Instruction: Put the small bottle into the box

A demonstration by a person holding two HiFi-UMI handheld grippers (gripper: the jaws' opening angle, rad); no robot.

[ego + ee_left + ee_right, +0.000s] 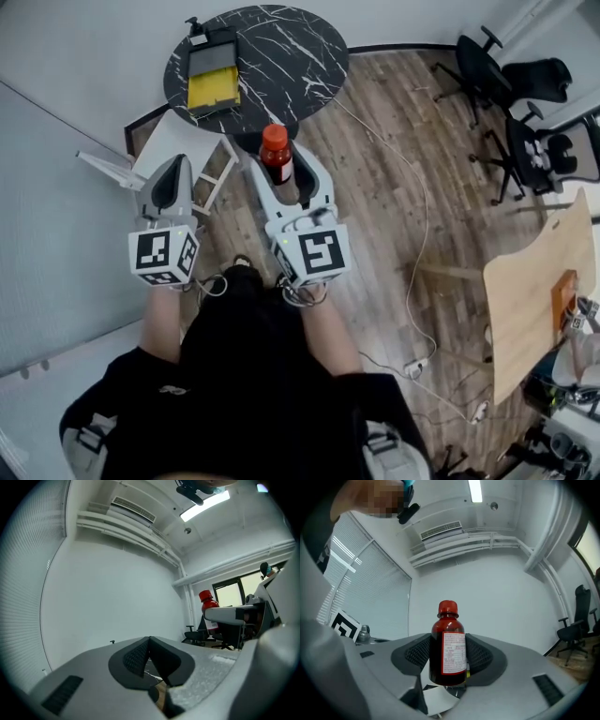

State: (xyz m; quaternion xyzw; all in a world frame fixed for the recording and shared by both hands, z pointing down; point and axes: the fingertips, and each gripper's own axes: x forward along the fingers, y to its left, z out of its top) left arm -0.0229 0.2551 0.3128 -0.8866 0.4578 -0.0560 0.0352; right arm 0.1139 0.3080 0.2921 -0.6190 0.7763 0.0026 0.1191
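The right gripper (286,183) holds the small bottle (448,644) upright in the air, its jaws wide around it. The left gripper (174,178) is closed tight with nothing in it. The box (214,89) sits near the left edge of the table (291,56).

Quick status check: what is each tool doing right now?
Left tool: closed, nothing between its jaws.
Right tool: closed on the small bottle, held upright.

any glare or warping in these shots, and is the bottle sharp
Head view: even light, sharp throughout. Left gripper view: strong fisheye bend with dark corners, and the ceiling light glares white. Right gripper view: same bend and dark corners, but the bottle is sharp.
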